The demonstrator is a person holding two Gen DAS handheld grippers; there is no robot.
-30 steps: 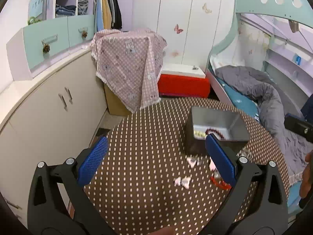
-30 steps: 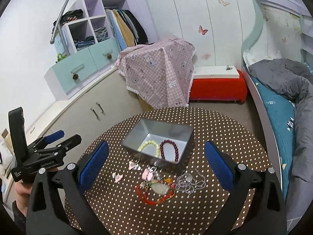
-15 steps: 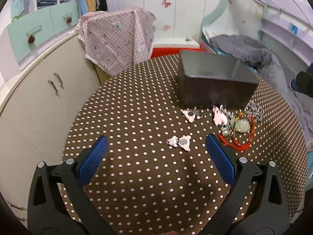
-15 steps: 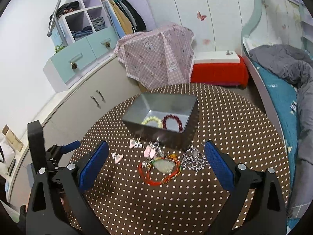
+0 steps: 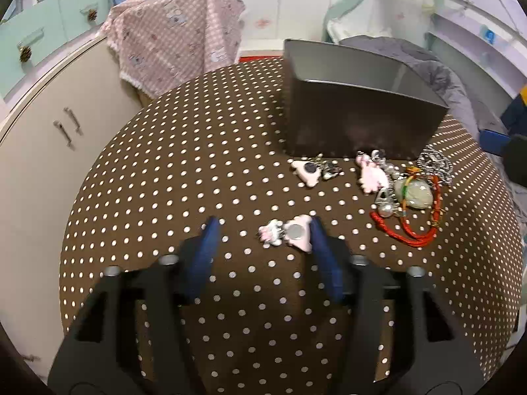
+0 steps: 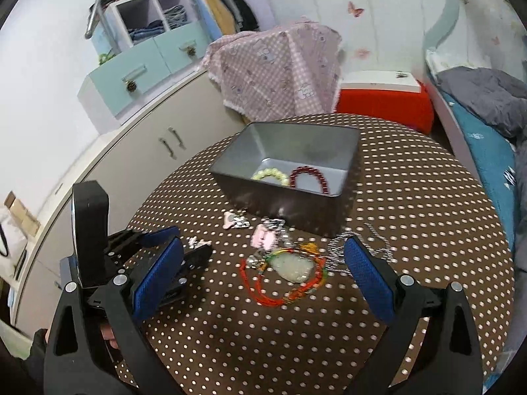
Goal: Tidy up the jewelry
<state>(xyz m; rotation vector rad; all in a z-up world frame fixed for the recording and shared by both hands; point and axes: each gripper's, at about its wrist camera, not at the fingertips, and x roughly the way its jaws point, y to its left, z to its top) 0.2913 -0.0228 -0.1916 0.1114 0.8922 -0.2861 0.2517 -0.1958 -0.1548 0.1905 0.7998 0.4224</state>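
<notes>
Two bead bracelets (image 6: 290,177) already lie in the grey tin (image 6: 349,151) at centre frame; the rest waits on the dotted surface (image 5: 164,177). My left hand-held gripper (image 5: 263,230) is closing around the pink hair clip (image 5: 290,234), not yet pinching it. My right hand-held gripper (image 6: 263,263) hangs wide, empty, narrowing slightly above the red cord jade pendant (image 6: 293,268).

I see a box (image 6: 290,168) on the table (image 6: 411,197), with two bead rings (image 6: 290,177) inside it. In front of the box lie small charms (image 5: 309,171) and a cord necklace (image 6: 290,273). One charm (image 5: 290,233) lies nearer, off to the left.
</notes>
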